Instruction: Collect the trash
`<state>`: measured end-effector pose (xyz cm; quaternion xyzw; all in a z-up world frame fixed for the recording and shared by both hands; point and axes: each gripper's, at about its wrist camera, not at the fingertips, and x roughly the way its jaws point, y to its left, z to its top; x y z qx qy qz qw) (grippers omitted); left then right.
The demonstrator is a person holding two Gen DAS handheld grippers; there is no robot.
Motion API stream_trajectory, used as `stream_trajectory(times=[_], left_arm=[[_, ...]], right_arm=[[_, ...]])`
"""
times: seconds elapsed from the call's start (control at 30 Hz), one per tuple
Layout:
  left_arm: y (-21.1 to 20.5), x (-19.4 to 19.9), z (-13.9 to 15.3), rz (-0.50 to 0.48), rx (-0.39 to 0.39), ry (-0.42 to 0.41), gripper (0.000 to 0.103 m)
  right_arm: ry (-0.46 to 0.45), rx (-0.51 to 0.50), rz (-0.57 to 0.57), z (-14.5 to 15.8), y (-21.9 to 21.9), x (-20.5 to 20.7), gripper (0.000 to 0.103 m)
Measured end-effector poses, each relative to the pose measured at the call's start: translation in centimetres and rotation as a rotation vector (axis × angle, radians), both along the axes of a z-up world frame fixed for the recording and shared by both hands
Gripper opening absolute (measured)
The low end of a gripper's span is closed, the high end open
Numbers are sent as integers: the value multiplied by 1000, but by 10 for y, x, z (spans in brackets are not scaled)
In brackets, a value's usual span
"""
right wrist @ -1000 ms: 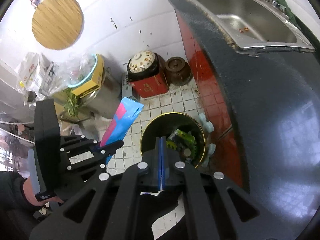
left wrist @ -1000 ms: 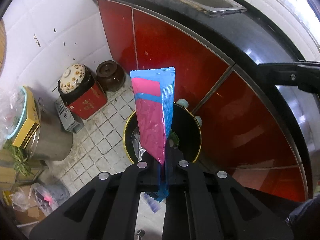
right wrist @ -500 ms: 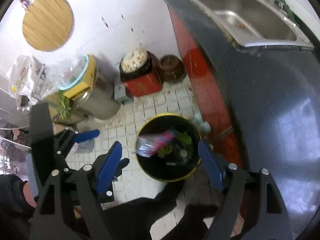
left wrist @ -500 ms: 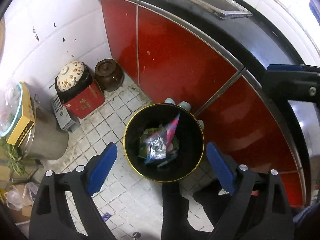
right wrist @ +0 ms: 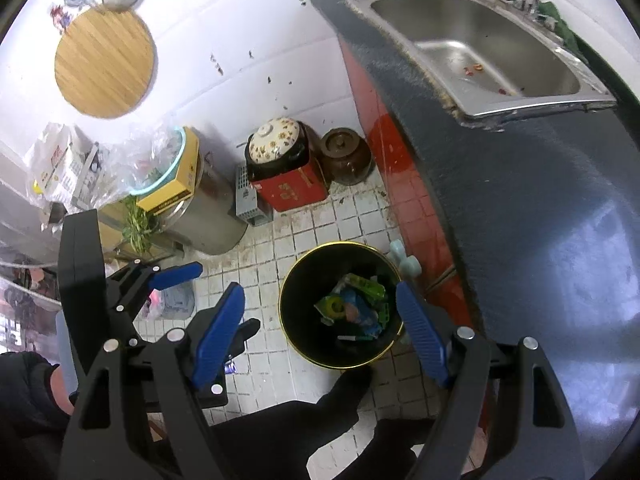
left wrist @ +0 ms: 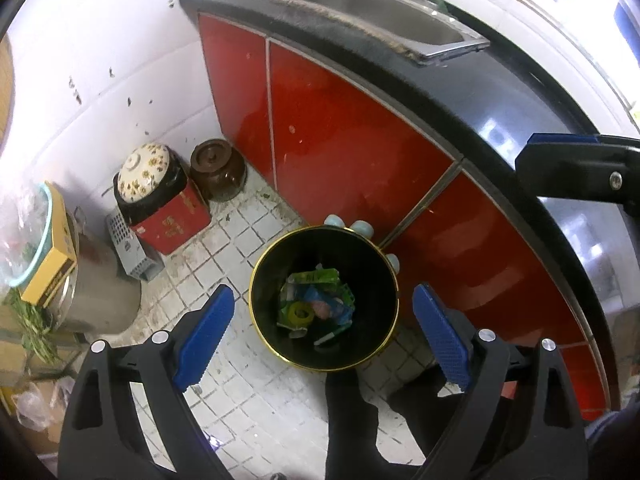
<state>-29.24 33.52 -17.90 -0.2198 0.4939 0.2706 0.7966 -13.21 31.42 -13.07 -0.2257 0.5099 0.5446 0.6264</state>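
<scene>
A black trash bin with a gold rim stands on the tiled floor against the red cabinet. Green, blue and pink wrappers lie at its bottom. My left gripper hovers above the bin, open, its blue pads wide apart with nothing between them. My right gripper also hangs over the bin, open and empty. The left gripper shows at the left of the right wrist view, and part of the right gripper at the right edge of the left wrist view.
Red cabinet doors under a dark counter with a steel sink run along the right. A floral-lidded pot on a red box, a brown jar and a steel pot stand by the white wall. The person's dark legs are below.
The left gripper held a pink and blue wrapper a second ago and the right was shut; both opened, the wrapper dropped into the bin, and both grippers have risen a little.
</scene>
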Motion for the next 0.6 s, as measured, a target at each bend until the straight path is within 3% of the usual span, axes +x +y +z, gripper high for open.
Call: stream_trajectory(times=[0.17, 0.3, 0.47, 0.6], left_arm=[[-8, 22, 24, -91, 43, -7, 90], [-27, 59, 48, -196, 85, -6, 91], [-77, 124, 88, -375, 142, -75, 91], [-135, 181, 117, -498, 129, -157, 94]], right_arm=[[-12, 50, -105, 30, -33, 15, 76], [-50, 100, -243, 62, -85, 39, 81], [-144, 124, -498, 102, -191, 79, 85], [-275, 78, -784, 132, -307, 108, 92]])
